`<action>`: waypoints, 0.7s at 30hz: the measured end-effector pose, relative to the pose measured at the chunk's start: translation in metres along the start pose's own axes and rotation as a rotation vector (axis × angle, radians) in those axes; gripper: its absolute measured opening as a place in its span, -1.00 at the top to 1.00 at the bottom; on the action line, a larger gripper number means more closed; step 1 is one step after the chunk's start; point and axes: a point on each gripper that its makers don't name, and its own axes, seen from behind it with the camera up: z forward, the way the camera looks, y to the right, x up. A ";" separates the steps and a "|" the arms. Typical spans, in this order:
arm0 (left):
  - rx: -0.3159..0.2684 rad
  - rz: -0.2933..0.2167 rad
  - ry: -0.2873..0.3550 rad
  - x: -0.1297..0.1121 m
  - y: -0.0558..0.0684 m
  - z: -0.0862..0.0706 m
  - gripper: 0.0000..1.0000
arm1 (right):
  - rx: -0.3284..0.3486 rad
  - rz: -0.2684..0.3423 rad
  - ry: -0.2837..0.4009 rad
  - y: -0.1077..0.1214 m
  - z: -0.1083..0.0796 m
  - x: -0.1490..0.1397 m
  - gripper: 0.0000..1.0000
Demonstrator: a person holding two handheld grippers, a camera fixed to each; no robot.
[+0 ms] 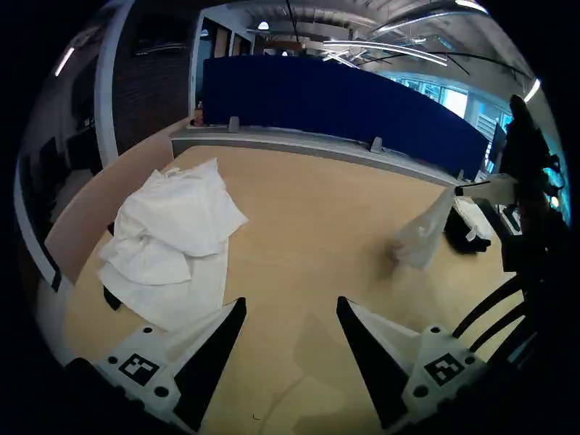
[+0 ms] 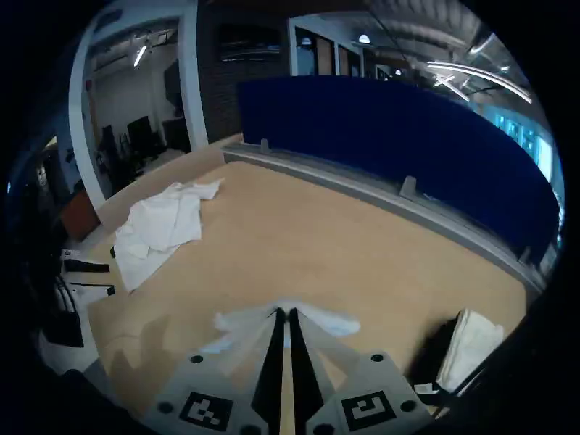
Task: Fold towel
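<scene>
A rumpled pile of white towels [image 1: 174, 239] lies on the left part of the light wooden table [image 1: 312, 217]; the right gripper view has the pile [image 2: 159, 225] at the far left. My left gripper [image 1: 290, 304] hovers open above the table, just right of the pile, with nothing between its fingers. In the left gripper view, my right gripper [image 1: 458, 191] holds one white towel [image 1: 424, 232] up at the right so that it hangs down to the tabletop. In its own view, my right gripper [image 2: 285, 313] is shut on that towel [image 2: 326, 320], which spreads out on both sides of the fingertips.
A blue divider [image 1: 341, 101] on a grey rail runs along the table's far edge. A dark object with folded white cloth [image 2: 471, 348] sits at the right end. A black chair back [image 1: 507, 312] stands near the right. Bare wood lies between the pile and the held towel.
</scene>
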 end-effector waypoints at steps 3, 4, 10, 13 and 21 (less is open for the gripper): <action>-0.002 0.000 0.005 0.002 0.001 -0.001 -0.85 | -0.011 -0.012 0.008 0.007 -0.008 0.010 0.90; -0.003 0.000 0.007 0.002 0.002 -0.001 -0.85 | -0.014 -0.012 0.012 0.009 -0.011 0.012 0.90; -0.010 0.003 0.011 0.003 0.005 -0.003 -0.85 | -0.038 -0.009 0.032 0.023 -0.025 0.026 0.90; -0.013 0.004 0.012 0.004 0.007 -0.005 -0.85 | -0.049 -0.007 0.039 0.031 -0.032 0.031 0.90; -0.019 0.005 0.017 0.007 0.008 -0.008 -0.85 | -0.075 0.008 0.061 0.054 -0.047 0.047 0.89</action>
